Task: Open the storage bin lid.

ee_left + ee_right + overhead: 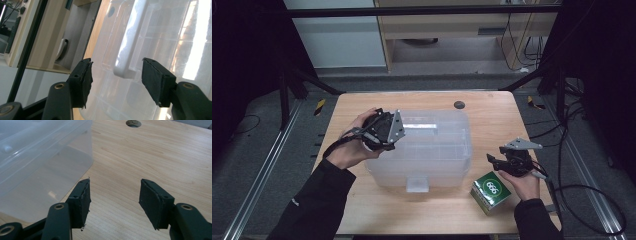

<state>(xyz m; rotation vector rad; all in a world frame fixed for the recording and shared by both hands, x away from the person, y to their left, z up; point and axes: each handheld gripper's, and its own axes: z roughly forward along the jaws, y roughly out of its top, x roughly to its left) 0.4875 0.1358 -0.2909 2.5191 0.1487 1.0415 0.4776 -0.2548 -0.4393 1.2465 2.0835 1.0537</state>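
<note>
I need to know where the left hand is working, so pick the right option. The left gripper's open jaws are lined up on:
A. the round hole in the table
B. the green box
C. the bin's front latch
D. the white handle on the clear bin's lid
D. In the left gripper view the left gripper has its jaws apart on either side of the white handle on the clear bin.

You can read "666" in white on the green top of the small box [490, 192] by your right hand; nothing else is legible.
</note>
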